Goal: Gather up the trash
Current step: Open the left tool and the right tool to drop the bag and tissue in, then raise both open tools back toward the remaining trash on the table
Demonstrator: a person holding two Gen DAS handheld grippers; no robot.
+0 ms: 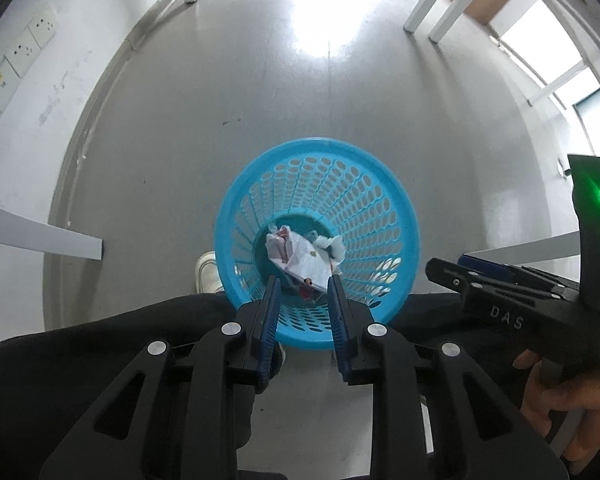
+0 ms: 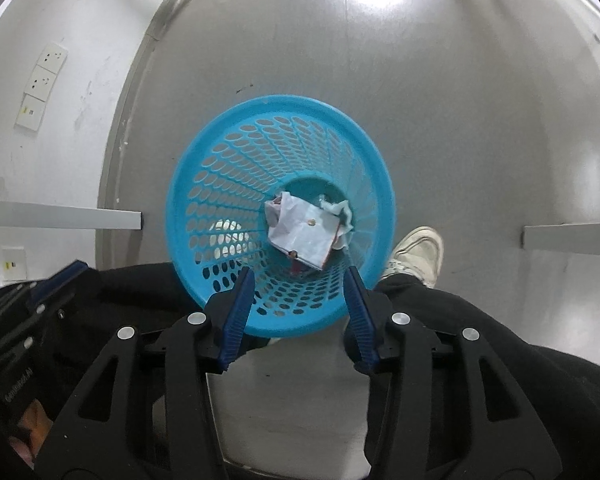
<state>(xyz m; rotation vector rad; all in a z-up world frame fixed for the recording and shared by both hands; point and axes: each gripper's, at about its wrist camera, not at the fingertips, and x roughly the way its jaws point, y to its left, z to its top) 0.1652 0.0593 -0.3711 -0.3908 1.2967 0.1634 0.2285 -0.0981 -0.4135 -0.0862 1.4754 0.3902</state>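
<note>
Crumpled white paper trash [image 2: 302, 232] is seen lying at the bottom of the round blue perforated plastic basket [image 2: 220, 168], which stands on the grey floor [image 2: 460, 120] between the person's legs. Both grippers are held pointing down above the rim, so that dropped pieces fall inside. The left gripper [image 1: 303, 286] and right gripper [image 2: 300, 278] are parted, with nothing between the fingers.

Black tongs [image 1: 303, 284], blue ribbed pads [image 2: 236, 316], silver pivot screws; black trousers [image 1: 80, 360], white sneaker [image 2: 418, 250].
</note>
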